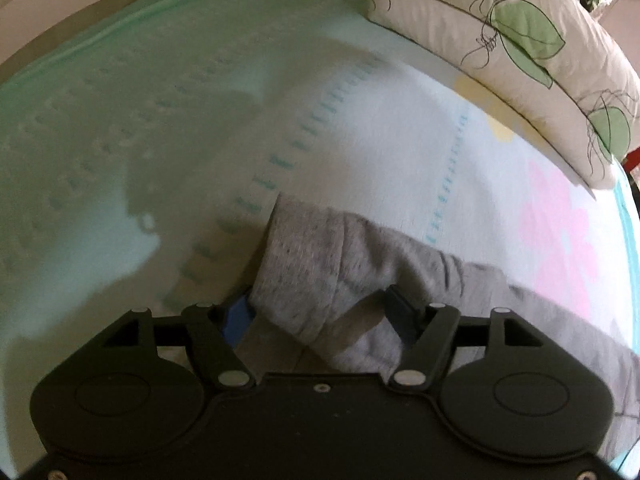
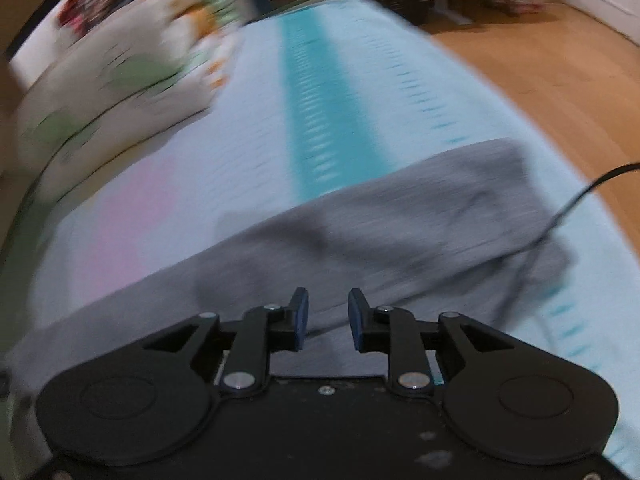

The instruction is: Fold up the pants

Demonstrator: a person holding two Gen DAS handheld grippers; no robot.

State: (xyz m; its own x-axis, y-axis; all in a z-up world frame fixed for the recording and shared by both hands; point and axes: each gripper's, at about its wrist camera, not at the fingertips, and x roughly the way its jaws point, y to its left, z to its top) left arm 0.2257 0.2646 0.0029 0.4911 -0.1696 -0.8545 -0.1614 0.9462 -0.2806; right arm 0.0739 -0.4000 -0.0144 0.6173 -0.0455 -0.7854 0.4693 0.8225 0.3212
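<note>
The grey pants point(image 1: 332, 248) are lying bunched on the near part of the bedspread point(image 1: 120, 128). The left gripper point(image 1: 316, 312) is being held released, straddling a fold, presumably for regrasping. The right gripper point(image 2: 328, 316) is hovering unclenched, gripping nothing. A pillow point(image 1: 520, 40) is lying far right.

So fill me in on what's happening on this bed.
A person is folding grey sweatpants on a bed with a mint patterned sheet, one handheld claw in each hand. The left claw stands wide with a bunched fold of the fabric between its fingers. The right claw is open and empty above the spread part. A leaf-print pillow lies beside.
</note>
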